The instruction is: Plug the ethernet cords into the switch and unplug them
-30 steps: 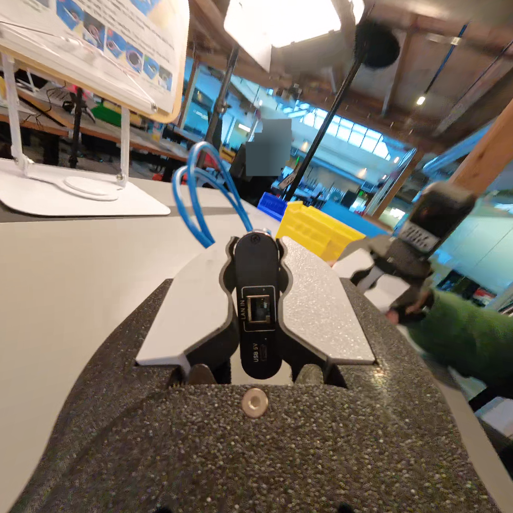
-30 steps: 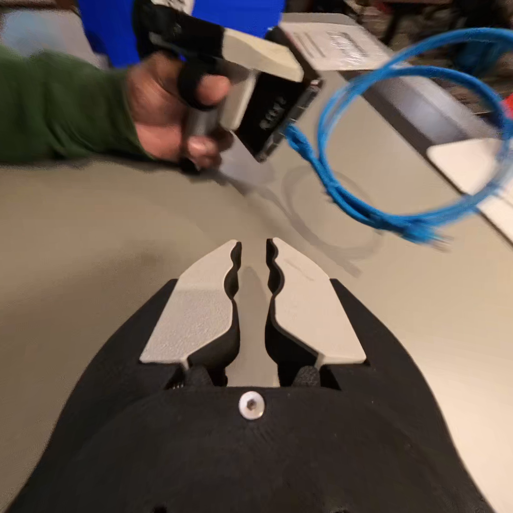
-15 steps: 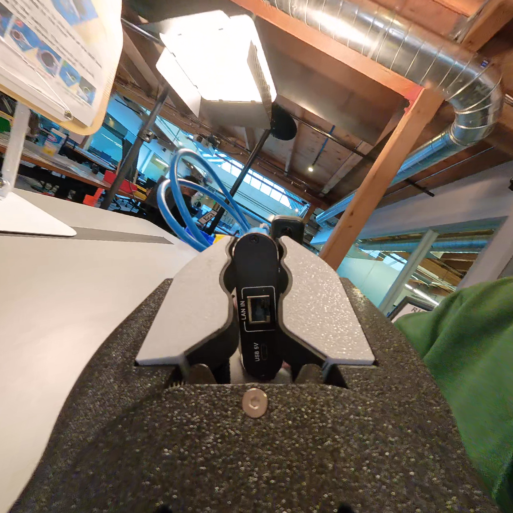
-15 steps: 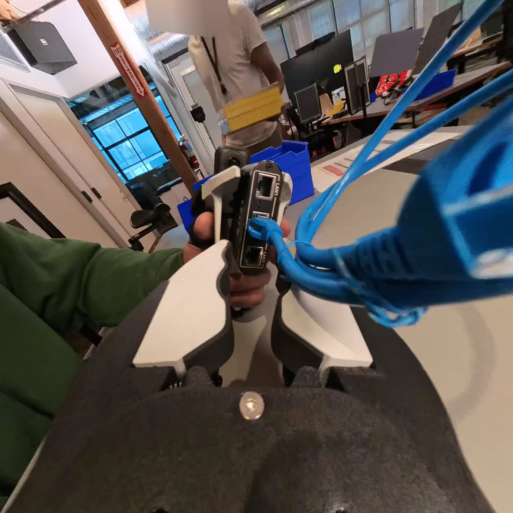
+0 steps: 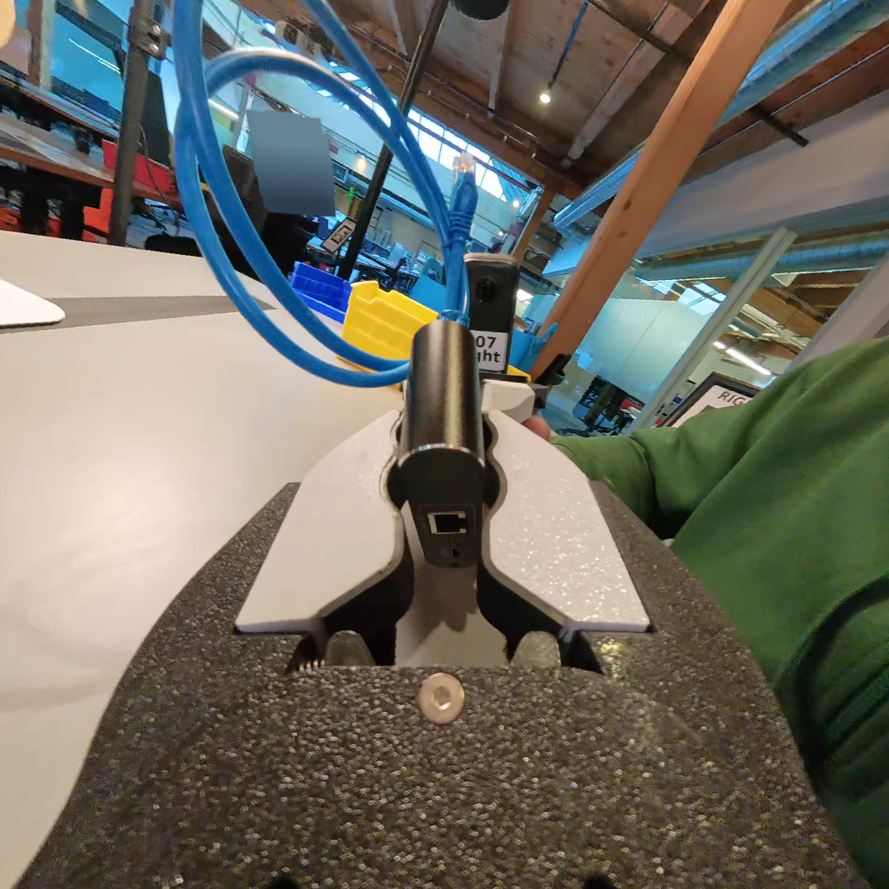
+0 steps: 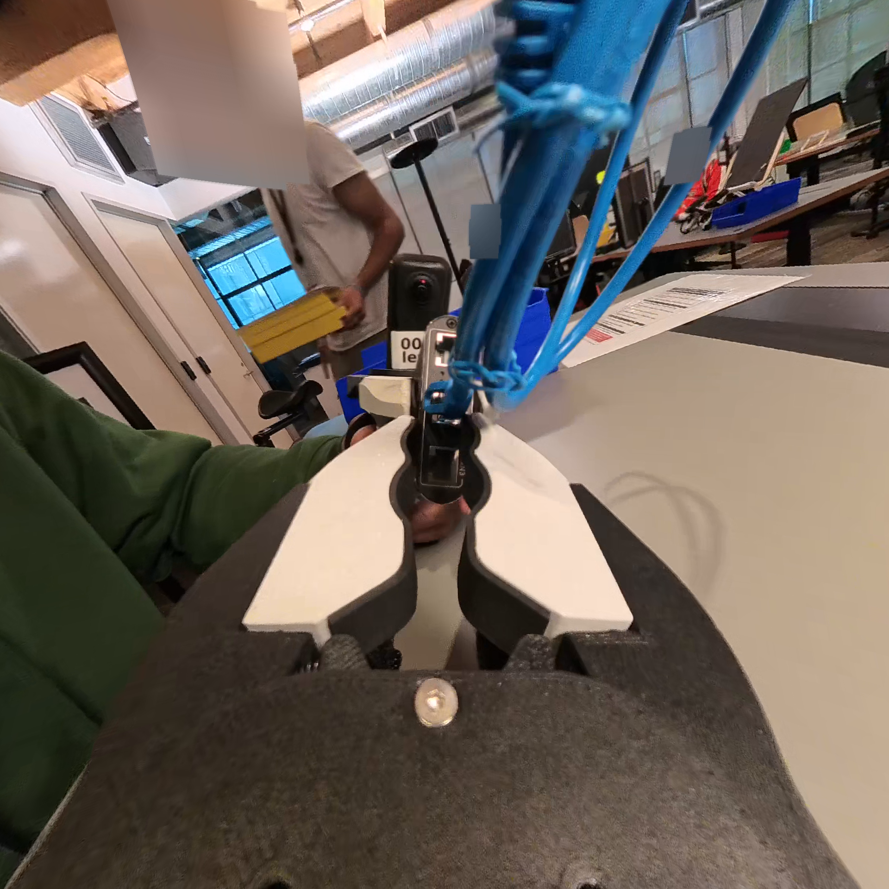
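The left gripper [image 5: 442, 462] clamps the black switch [image 5: 443, 423] while the right gripper [image 6: 440, 462] closes narrowly around its end, risking snagging the looped blue cord [image 5: 231, 231].

Blue cord [image 6: 543, 202] blurred, cut off at top; plug/port joint unclear.
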`<state>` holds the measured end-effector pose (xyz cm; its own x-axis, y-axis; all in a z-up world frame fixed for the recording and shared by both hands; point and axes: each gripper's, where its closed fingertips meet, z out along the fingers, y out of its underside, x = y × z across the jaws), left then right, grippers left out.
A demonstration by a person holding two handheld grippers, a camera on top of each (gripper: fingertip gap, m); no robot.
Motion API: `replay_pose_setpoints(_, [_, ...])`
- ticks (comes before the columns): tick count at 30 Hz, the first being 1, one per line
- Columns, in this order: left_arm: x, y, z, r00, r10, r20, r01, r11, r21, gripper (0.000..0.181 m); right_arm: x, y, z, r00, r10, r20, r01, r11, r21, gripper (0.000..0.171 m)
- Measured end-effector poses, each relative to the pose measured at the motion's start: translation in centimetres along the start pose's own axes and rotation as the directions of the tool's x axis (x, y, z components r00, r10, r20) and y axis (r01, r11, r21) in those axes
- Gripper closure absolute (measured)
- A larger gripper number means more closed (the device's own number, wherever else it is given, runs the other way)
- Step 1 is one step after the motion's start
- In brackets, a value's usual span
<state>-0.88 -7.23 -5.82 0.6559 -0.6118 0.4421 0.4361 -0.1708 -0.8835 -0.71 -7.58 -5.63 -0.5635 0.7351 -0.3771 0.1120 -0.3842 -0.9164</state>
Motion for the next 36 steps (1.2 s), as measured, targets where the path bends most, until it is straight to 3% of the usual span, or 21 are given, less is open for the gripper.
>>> replay_pose_setpoints(7, [0.5,-0.8,-0.1,0.992,0.119,0.04,-0.121,0.991,0.052,0.154,-0.2,-0.1,0.0,0.998,-0.054,-0.014,0.054,0.999,0.003,0.15])
replay_pose_setpoints(16, [0.8,-0.7,-0.1,0.99,0.135,0.032,-0.137,0.989,0.048,0.153,-0.4,-0.7,-0.4,1.0,-0.021,0.023,0.02,0.999,0.046,0.147])
replay_pose_setpoints(25, [0.6,-0.2,0.2,0.99,0.131,0.043,-0.131,0.991,0.008,0.154,0.2,-0.1,-0.2,0.999,-0.037,-0.024,0.037,0.999,-0.016,0.151])
replay_pose_setpoints(36, [0.5,1.1,0.5,0.971,0.229,0.066,-0.22,0.968,-0.12,0.153,0.1,-0.2,-0.8,0.961,-0.264,-0.082,0.258,0.963,-0.079,0.152])
